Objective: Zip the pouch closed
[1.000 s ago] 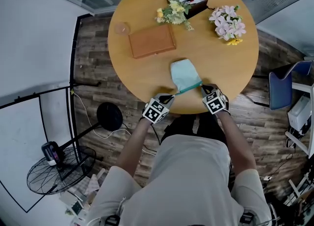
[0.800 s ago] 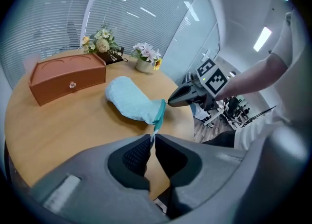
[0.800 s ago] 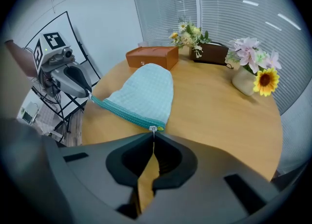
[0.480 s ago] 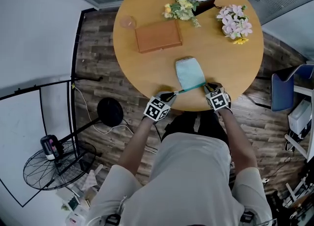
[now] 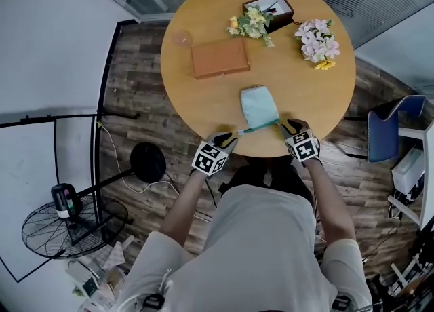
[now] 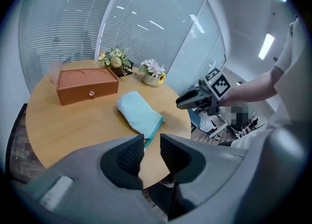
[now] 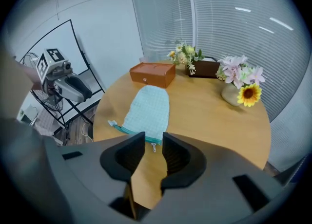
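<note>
Releasing the pouch [image 5: 258, 106], left gripper [image 5: 230, 138] and right gripper [image 5: 289, 127] have just opened their jaws, now empty; it lies by the table [image 5: 203, 97] edge, apparently zipped shut.

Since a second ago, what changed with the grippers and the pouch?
Both let go. The jaws of the left gripper and right gripper have just been opening and now stand apart with nothing between them. Each has drawn back a little from the pouch's teal zipper edge. The pouch still lies flat near the table's edge. The wooden box is unmoved.
</note>
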Available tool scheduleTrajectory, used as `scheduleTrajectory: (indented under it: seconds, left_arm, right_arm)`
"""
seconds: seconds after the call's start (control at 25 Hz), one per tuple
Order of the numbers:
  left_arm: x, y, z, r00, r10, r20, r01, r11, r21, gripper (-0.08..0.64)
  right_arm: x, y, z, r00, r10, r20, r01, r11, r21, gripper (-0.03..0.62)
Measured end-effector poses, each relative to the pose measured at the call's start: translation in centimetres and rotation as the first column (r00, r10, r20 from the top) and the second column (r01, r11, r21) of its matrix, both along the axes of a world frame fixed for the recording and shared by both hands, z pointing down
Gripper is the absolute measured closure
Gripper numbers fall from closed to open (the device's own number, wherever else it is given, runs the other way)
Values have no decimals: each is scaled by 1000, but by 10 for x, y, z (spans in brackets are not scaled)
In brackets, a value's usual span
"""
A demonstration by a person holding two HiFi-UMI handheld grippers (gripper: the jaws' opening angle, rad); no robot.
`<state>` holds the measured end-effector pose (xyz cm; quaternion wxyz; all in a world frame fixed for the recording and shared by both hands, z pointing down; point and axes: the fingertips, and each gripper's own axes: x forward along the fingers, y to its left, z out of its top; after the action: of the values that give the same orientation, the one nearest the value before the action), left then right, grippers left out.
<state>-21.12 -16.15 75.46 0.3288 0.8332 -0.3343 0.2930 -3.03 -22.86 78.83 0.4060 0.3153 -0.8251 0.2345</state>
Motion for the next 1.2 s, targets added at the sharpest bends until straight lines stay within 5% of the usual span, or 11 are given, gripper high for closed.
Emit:
scheduleTrajectory:
  seconds: [0.36, 0.8, 1.2]
  left_arm:
    - [4, 11, -80, 991, -136, -21, 137, 978, 158, 466]
    - [16, 64, -202, 909, -404, -98, 414, 857, 308, 466]
    - [72, 122, -255, 879, -459, -128, 471, 794, 384, 466]
  right_arm:
    - [22, 26, -100, 995, -30, 95, 17, 990, 138, 482]
    - [75, 58, -236, 976, -65, 207, -4, 949, 315, 483]
    - [128, 102, -293, 945, -111, 308, 4, 944, 330, 488]
